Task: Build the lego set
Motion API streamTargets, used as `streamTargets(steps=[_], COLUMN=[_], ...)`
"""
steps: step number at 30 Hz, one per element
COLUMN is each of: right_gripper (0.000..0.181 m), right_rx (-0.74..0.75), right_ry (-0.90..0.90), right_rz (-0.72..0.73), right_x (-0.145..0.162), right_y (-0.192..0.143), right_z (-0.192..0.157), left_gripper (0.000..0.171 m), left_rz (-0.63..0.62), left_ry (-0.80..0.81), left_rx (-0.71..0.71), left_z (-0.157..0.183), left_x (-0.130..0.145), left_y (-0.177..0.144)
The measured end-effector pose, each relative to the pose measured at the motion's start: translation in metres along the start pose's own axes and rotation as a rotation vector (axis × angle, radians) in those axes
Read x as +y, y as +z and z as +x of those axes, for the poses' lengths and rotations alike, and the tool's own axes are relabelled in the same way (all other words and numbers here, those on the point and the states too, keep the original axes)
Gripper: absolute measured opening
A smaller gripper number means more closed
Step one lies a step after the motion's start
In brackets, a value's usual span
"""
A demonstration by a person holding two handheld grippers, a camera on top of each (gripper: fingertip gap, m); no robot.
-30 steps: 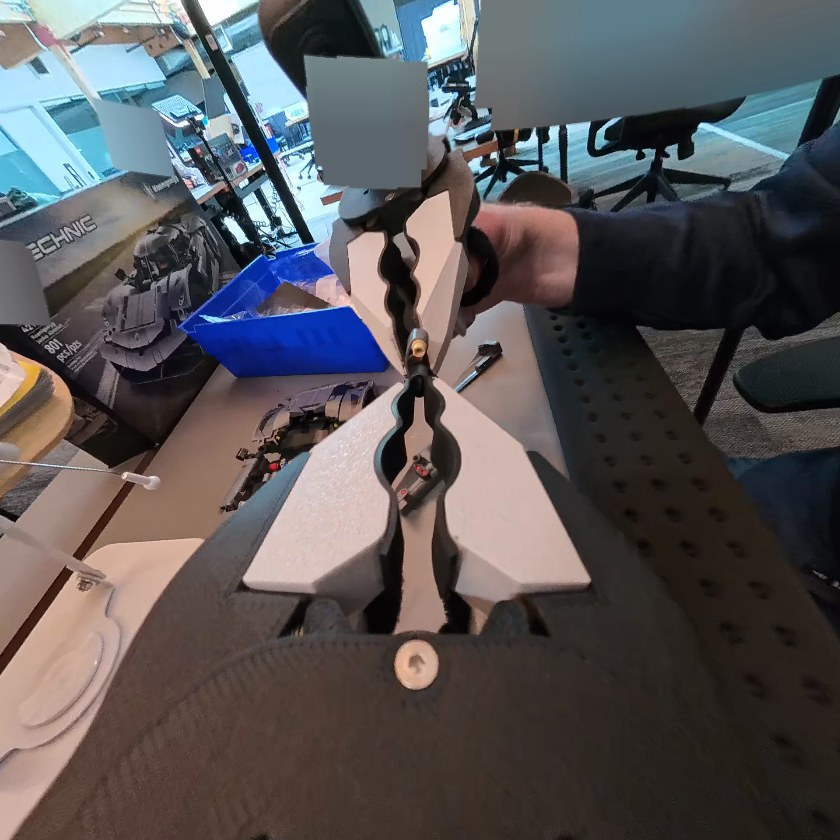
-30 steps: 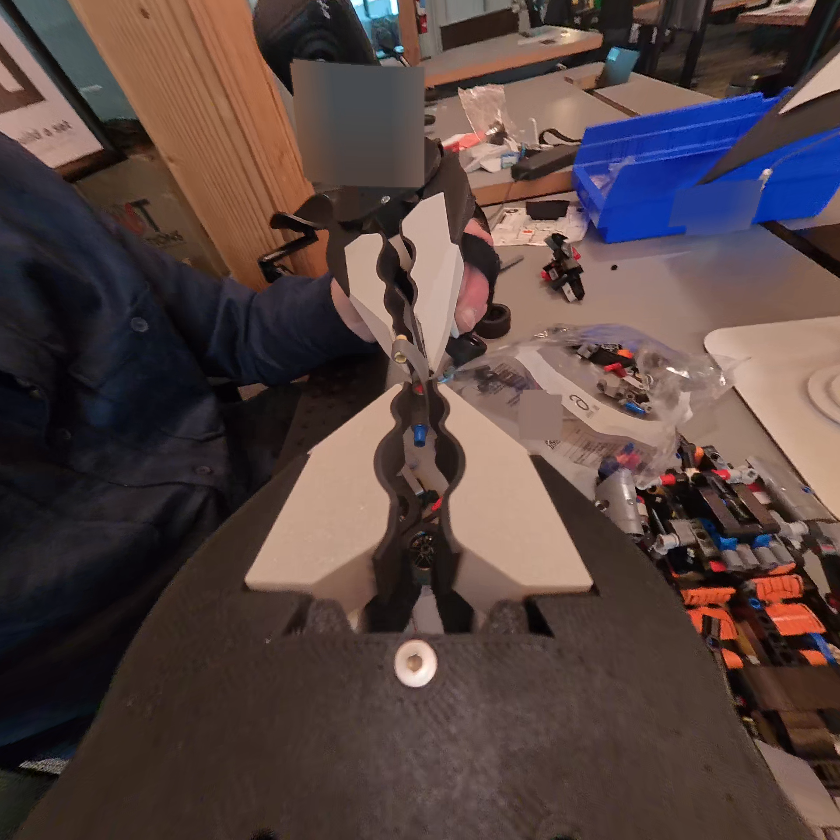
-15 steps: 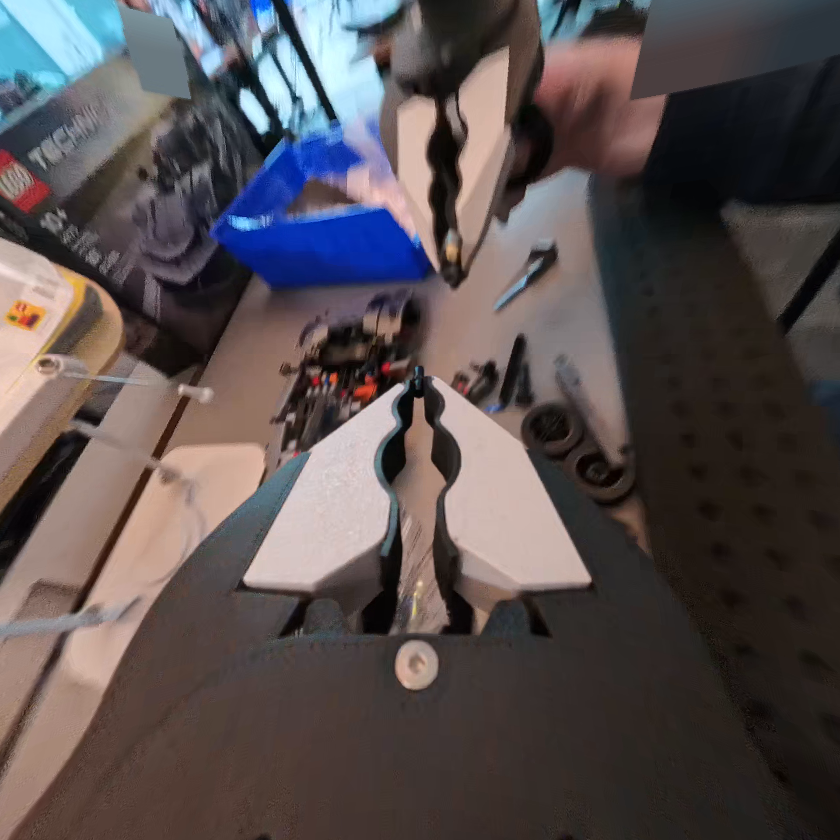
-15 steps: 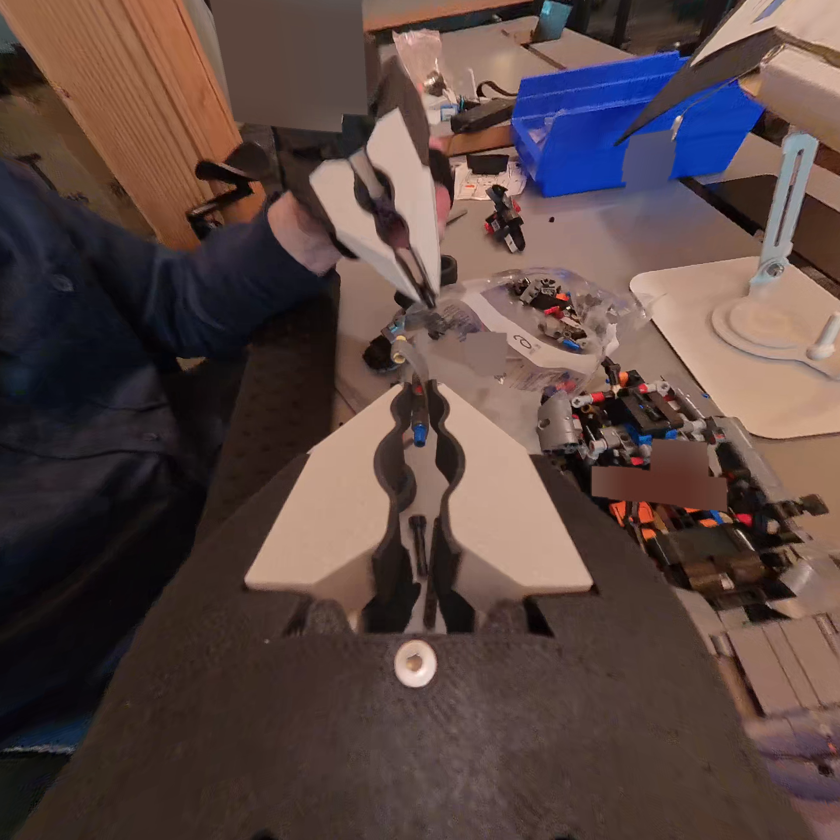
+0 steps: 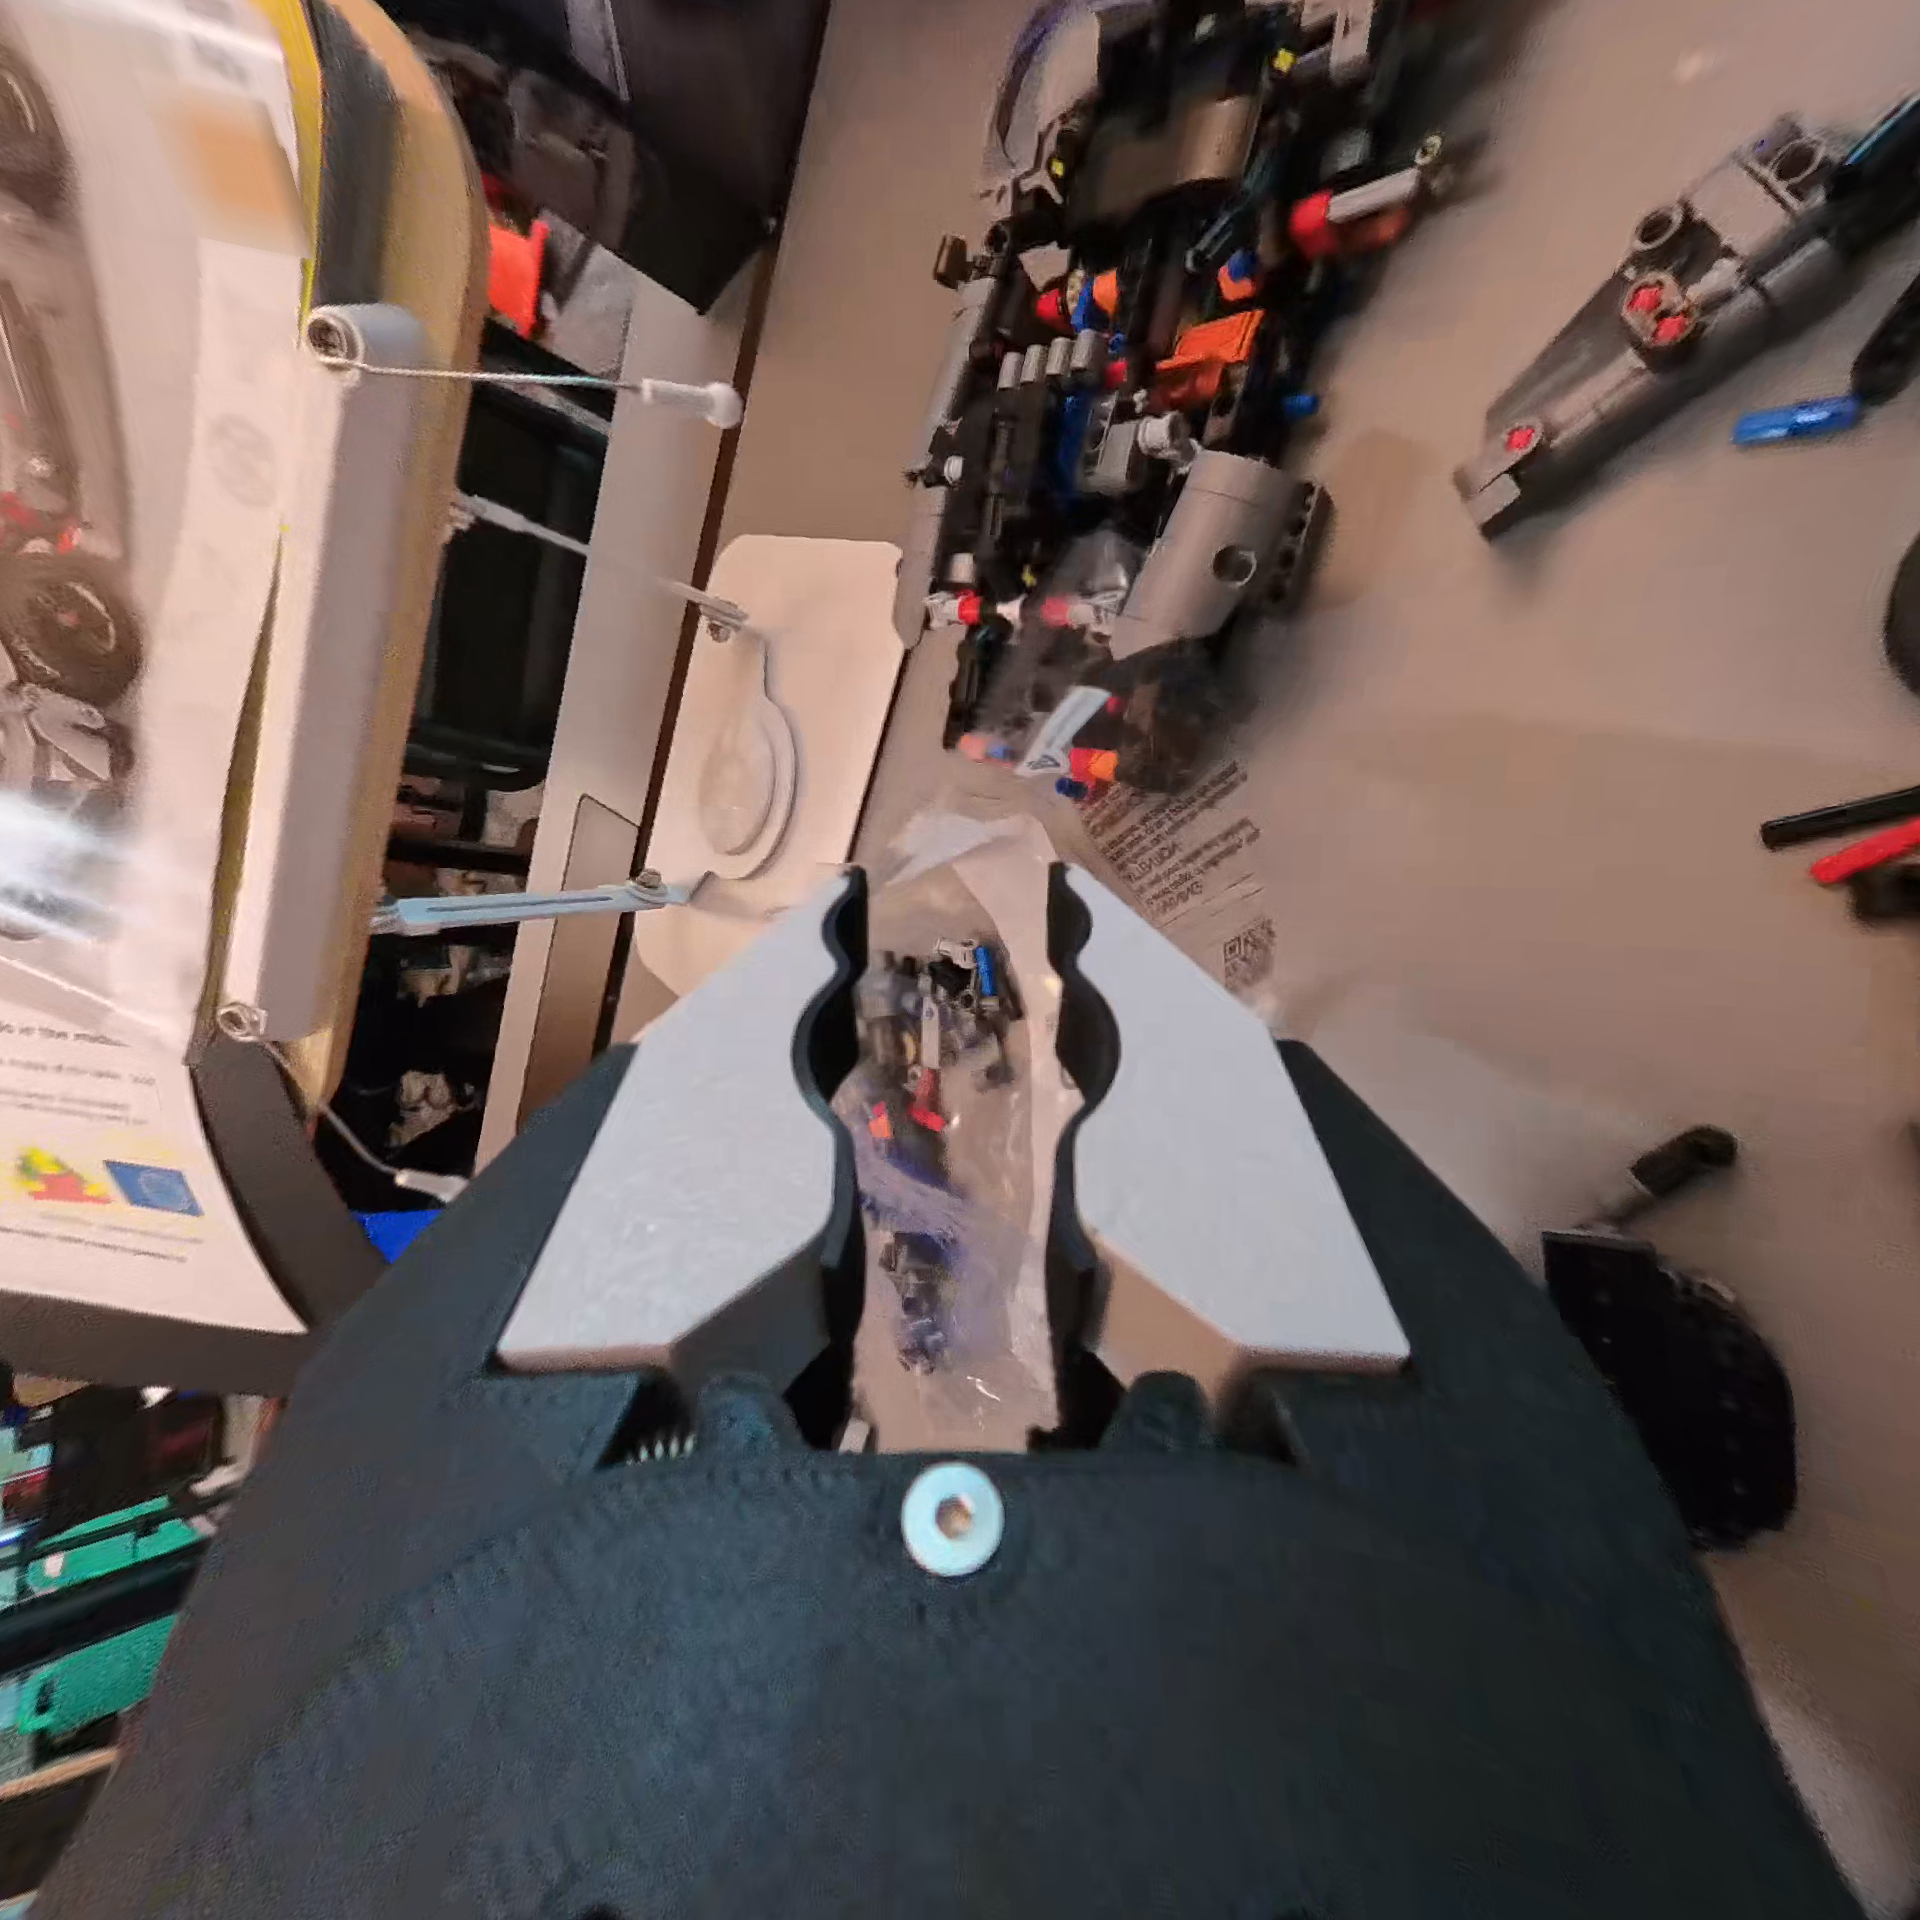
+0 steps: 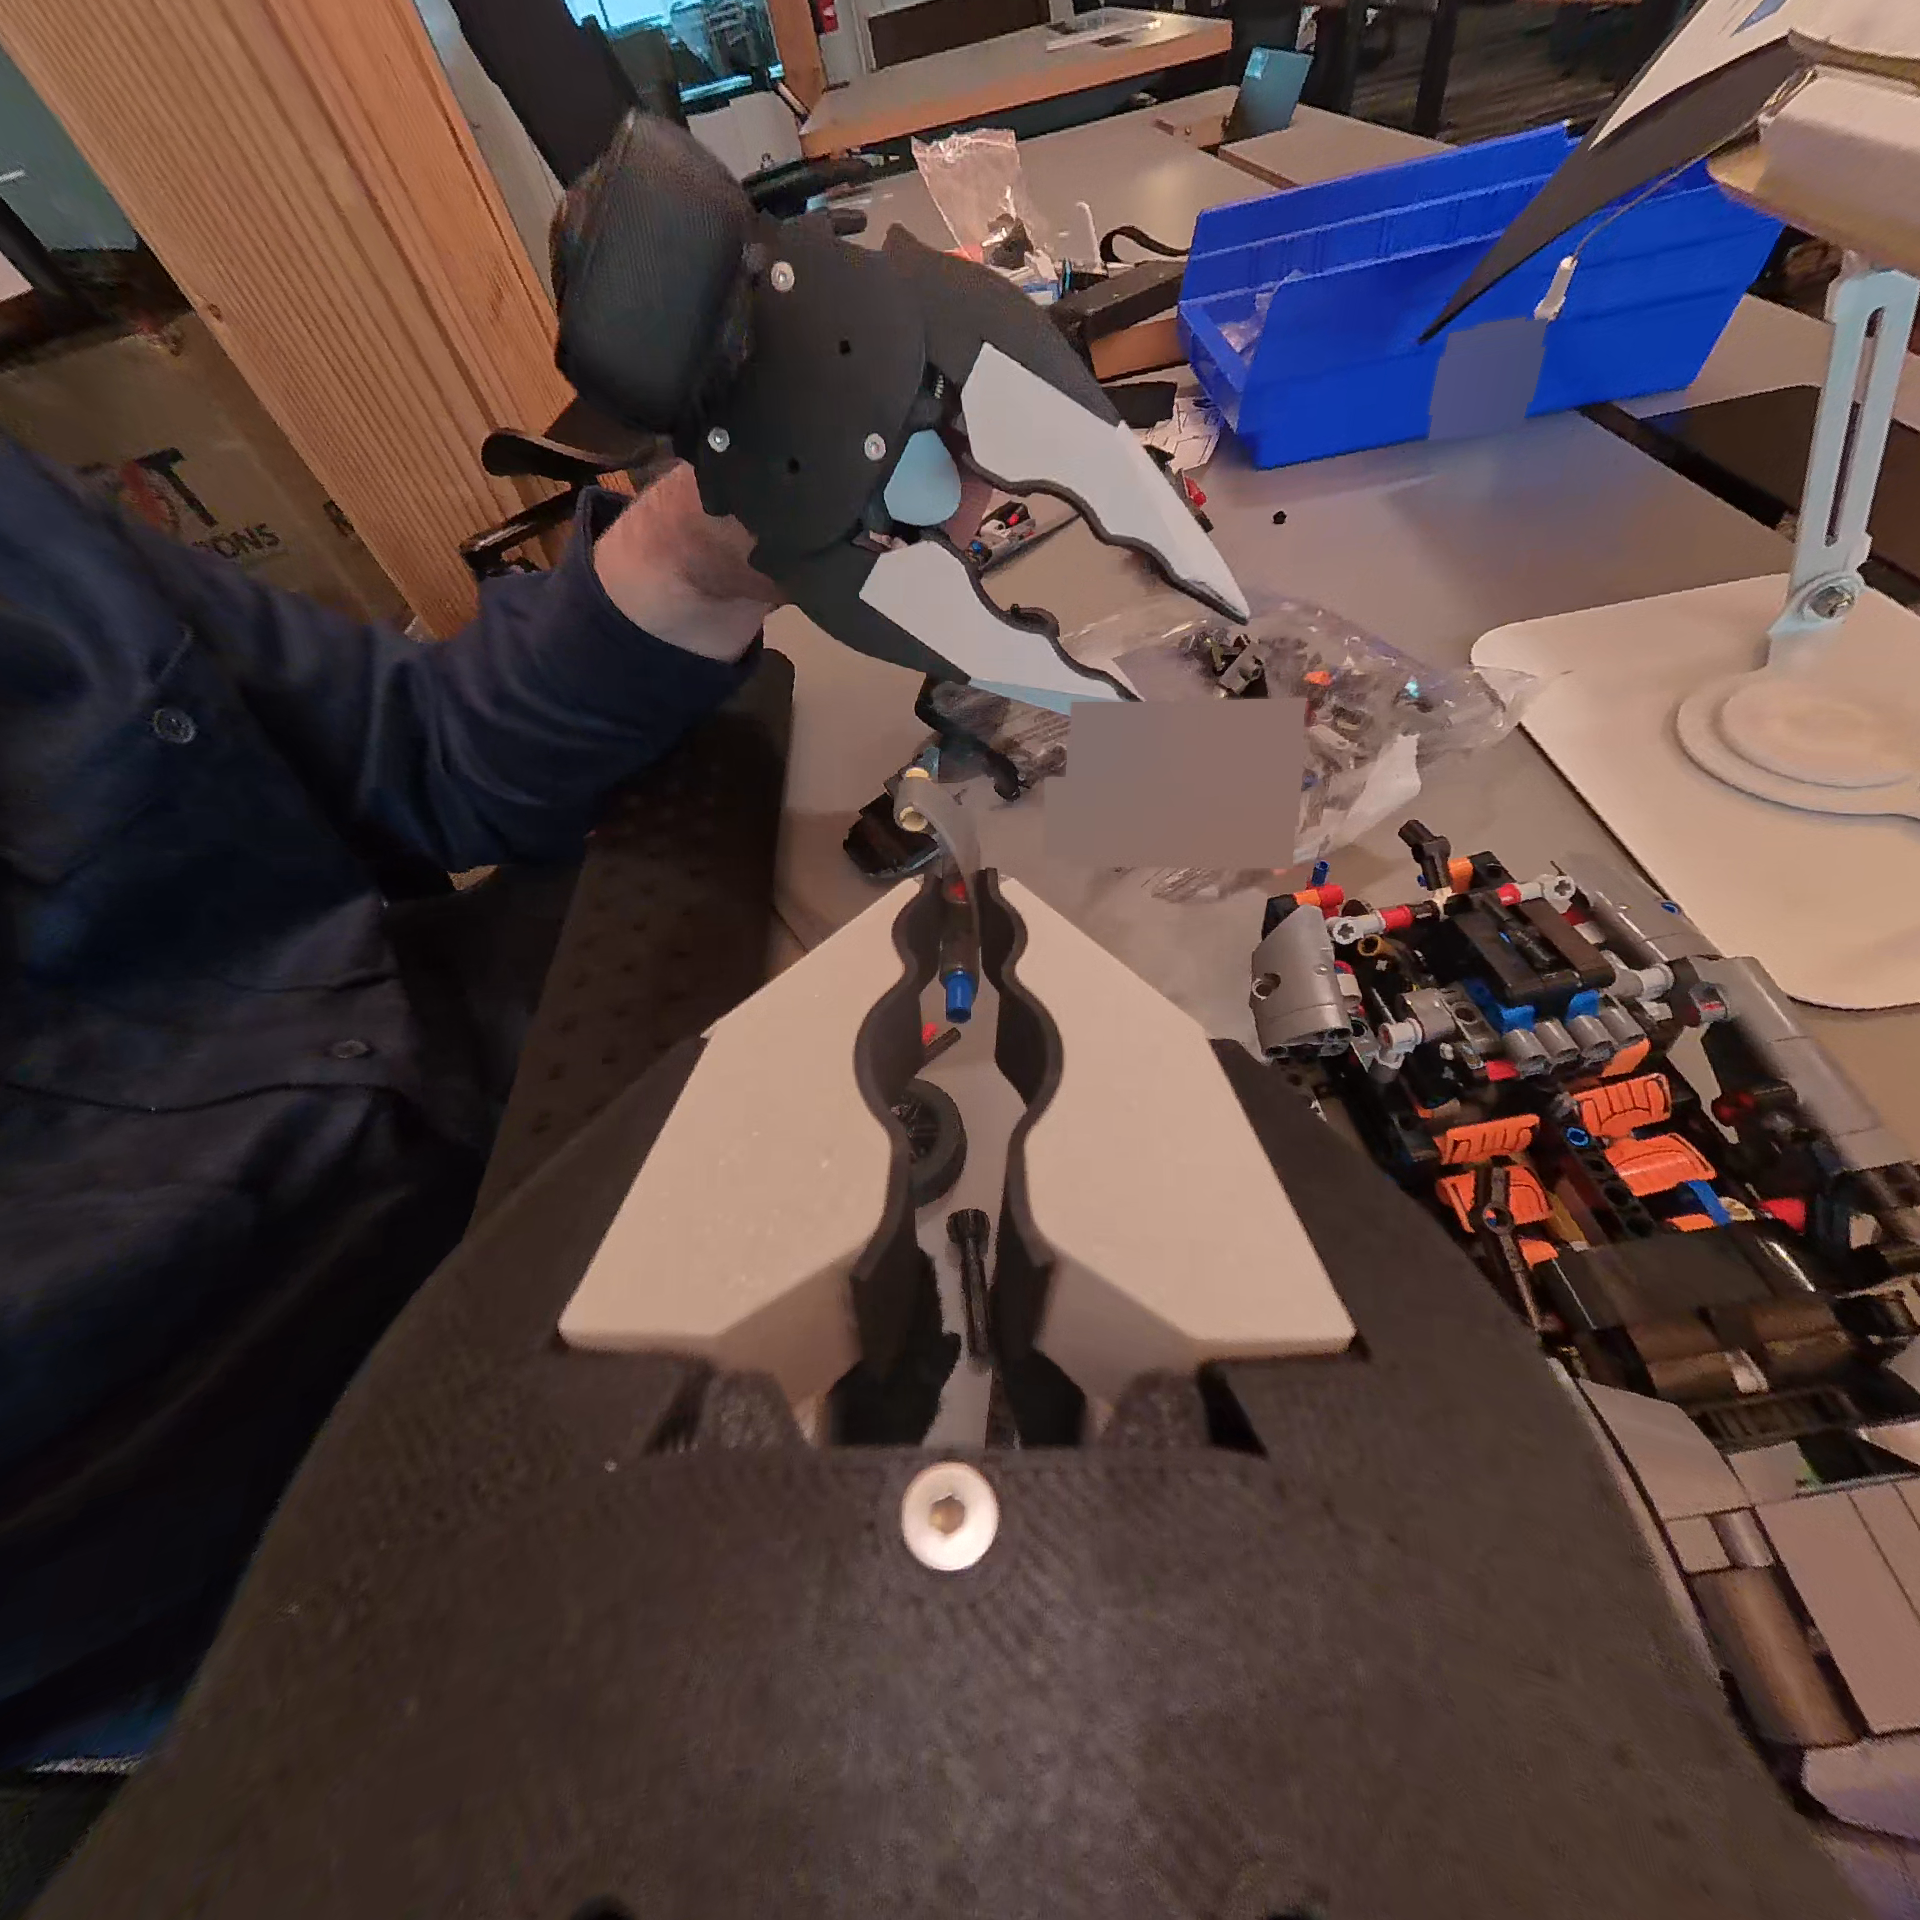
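My left gripper (image 5: pixel 956 894) is open and points down at a clear plastic bag (image 5: pixel 940 1049) of small lego parts lying on the table; nothing is in its grasp. It also shows in the right wrist view (image 6: pixel 1184 649), jaws apart just above the bag (image 6: pixel 1351 686). My right gripper (image 6: pixel 951 883) is shut on a small lego piece (image 6: pixel 956 935): a dark stem with a blue pin at its near end and a grey curved part with a tan pin sticking out past the fingertips. The part-built car model (image 6: pixel 1558 1091) lies to the right; it also shows in the left wrist view (image 5: pixel 1122 364).
A blue bin (image 6: pixel 1403 312) stands at the back. A white stand base (image 6: pixel 1714 727) carries the instruction booklet (image 5: pixel 104 623). A grey sub-assembly (image 5: pixel 1662 343) and loose black parts (image 5: pixel 1662 1382) lie on the table. A person's sleeve (image 6: pixel 312 727) is at the left. Tip to tip, the grippers are about 15 cm apart.
My left gripper drew away from the right gripper's piece, swung down over the bag and opened. The right gripper stayed shut on its piece.
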State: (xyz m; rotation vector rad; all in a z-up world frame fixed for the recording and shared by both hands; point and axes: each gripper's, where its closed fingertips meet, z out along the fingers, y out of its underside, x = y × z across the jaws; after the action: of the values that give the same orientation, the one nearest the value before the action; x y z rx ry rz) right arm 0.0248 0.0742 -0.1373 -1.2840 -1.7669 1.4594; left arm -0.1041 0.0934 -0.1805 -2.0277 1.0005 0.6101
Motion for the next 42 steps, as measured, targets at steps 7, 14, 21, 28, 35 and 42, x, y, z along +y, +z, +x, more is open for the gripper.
streamTargets(steps=[7,14,21,28,35,42], right_gripper=[0.005,0.005,0.005,0.005,0.014,0.007], right_rx=[0.060,0.196,0.181,0.040,0.103,0.194], right_ry=[-0.022,-0.180,-0.185,-0.064,-0.117,-0.275], right_rz=[-0.052,-0.179,-0.154,-0.020,-0.038,-0.110], right_x=[0.002,0.007,0.003,-0.007,-0.007,-0.004], right_y=[0.015,0.033,0.036,0.029,0.033,0.037], right_z=[0.004,0.007,0.004,-0.007,-0.004,-0.004], left_gripper=[0.028,0.021,0.007,0.004,0.000,0.000], left_rz=[0.407,0.524,0.587,0.664,0.630,0.598], left_ry=[-0.079,-0.007,-0.030,-0.054,-0.020,-0.041], left_rx=[0.200,0.274,0.279,0.283,0.256,0.289], left_z=[0.026,0.052,0.050,0.045,0.044,0.047], left_x=[-0.062,-0.088,-0.093,-0.099,-0.095,-0.092], left_y=[-0.033,-0.043,-0.052,-0.064,-0.062,-0.057])
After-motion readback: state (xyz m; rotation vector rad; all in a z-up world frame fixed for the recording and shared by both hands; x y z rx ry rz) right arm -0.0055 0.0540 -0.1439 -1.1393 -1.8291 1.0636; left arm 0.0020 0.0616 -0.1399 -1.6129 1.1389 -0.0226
